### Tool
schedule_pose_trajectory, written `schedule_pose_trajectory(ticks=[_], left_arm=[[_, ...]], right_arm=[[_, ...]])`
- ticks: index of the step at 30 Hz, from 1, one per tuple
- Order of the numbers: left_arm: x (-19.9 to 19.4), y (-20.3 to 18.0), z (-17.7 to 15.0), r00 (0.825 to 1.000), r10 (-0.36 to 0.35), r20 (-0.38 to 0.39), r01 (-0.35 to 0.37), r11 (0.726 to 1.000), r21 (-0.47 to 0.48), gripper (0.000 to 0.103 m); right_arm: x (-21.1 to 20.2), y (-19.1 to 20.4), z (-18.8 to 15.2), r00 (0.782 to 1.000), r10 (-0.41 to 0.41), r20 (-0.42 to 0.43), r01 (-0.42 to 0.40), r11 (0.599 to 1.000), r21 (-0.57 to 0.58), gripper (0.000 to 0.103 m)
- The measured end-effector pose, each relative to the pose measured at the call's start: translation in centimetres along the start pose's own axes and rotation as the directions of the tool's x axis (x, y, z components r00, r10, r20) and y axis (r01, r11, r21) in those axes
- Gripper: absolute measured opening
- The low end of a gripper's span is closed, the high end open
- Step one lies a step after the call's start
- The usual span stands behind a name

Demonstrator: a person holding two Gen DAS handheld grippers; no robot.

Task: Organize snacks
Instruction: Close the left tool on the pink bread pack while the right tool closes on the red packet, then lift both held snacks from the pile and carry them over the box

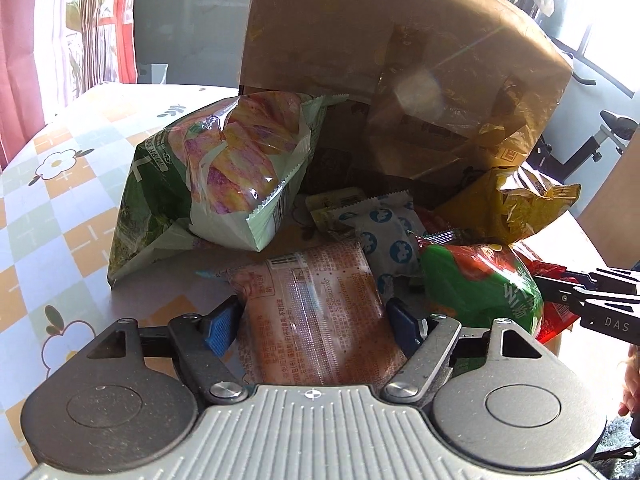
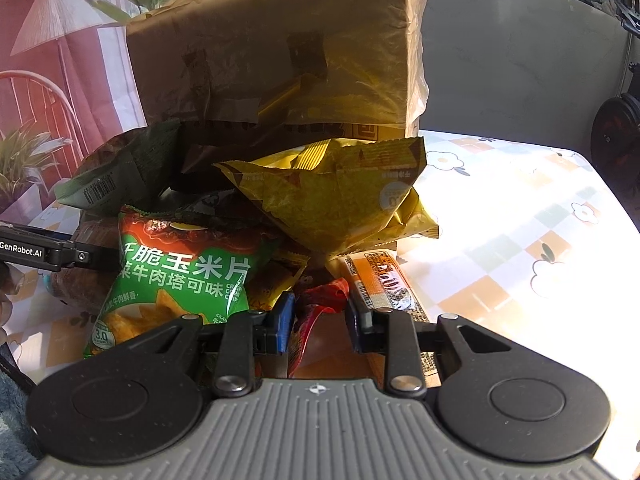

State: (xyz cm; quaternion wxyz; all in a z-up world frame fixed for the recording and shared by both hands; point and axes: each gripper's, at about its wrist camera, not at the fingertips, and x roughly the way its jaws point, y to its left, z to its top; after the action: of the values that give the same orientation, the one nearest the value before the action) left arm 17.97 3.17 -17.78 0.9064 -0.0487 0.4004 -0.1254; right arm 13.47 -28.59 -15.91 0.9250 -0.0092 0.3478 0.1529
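Here, two grippers work at a heap of snacks spilling from a tipped brown paper bag [image 2: 272, 60] on a flower-checked surface [image 2: 520, 216].

The left gripper [image 1: 312, 322] stands spread with a flat orange packet [image 1: 316, 300] lying between its blue pads; whether the pads press it I cannot tell. The right gripper [image 2: 318, 320] is nearly clenched on a crumpled red wrapper [image 2: 316, 312] at the near edge of the heap. Left of it leans a green corn-chip bag [image 2: 176, 276] printed "脆玉米片" and "牛肉塔可味"; a yellow bag [image 2: 336, 196] sits behind, an orange bar with a barcode [image 2: 380, 284] to the right. The left gripper's side reads "GenRobot.AI"; the right gripper's reads "DAS". A pale green bag [image 1: 208, 176] lies far left.
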Motion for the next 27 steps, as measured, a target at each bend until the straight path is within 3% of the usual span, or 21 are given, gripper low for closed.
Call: schedule_pose_trajectory(ticks=[27], left_arm=[[-3.7, -0.2, -0.5, 0.992, -0.024, 0.125, 0.019, 0.999, 0.044, 0.078]], right_arm=[[-1.4, 0.1, 0.5, 0.998, -0.039, 0.055, 0.040, 0.999, -0.031, 0.030]])
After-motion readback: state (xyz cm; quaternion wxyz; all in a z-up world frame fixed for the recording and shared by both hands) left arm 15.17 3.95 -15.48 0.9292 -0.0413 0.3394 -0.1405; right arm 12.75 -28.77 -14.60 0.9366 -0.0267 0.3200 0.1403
